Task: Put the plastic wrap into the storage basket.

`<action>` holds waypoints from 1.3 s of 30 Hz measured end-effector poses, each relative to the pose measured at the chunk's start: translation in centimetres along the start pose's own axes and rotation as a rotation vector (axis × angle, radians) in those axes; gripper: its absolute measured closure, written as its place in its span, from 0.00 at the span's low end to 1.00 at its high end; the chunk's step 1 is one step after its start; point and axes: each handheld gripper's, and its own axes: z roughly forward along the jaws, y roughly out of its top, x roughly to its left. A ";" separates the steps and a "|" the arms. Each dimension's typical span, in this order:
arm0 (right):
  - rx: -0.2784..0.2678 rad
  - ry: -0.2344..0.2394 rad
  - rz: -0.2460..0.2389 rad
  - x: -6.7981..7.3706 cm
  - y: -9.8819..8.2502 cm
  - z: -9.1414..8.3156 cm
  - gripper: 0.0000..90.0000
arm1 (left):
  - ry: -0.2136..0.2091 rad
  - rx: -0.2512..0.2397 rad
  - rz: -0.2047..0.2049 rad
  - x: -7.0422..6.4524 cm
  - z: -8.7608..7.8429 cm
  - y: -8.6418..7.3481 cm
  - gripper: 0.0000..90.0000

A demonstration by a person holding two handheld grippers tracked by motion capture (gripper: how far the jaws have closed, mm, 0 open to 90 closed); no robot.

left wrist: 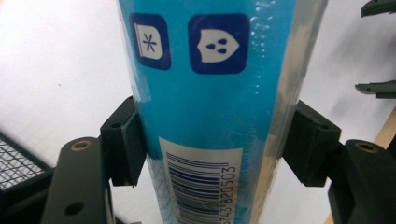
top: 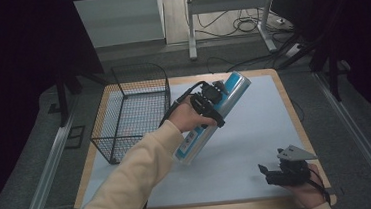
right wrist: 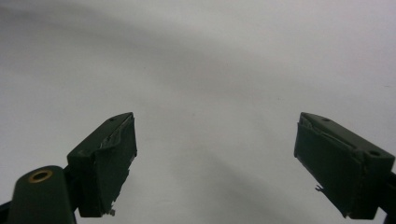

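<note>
Blue tube gripped crosswise, tilted over the table beside the basket.

High view: my left gripper [top: 212, 101] clamps the blue tube [top: 210, 120] mid-length, so it balances, slanting over the table [top: 255, 129] near the wire basket [top: 132, 108]; my right gripper [top: 274, 173] waits near the front edge, out of the way. Left gripper view: pads [left wrist: 122, 140] press both sides of the tube [left wrist: 210, 112]. Right gripper view: jaws spread wide, nothing between them.
</note>
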 end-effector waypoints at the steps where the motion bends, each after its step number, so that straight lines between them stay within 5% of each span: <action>1: 0.000 0.000 0.000 0.0 0.0 0.0 0.15 | 0.003 -0.002 -0.001 0.1 -0.1 0.0 0.35; 23: -0.001 0.005 0.002 0.0 0.0 0.0 0.15 | 0.046 -0.007 0.009 0.8 -1.7 2.0 0.35; 39: 0.006 0.006 0.003 -0.1 -0.1 0.2 0.15 | 0.078 -0.006 0.001 2.5 -3.1 3.5 0.35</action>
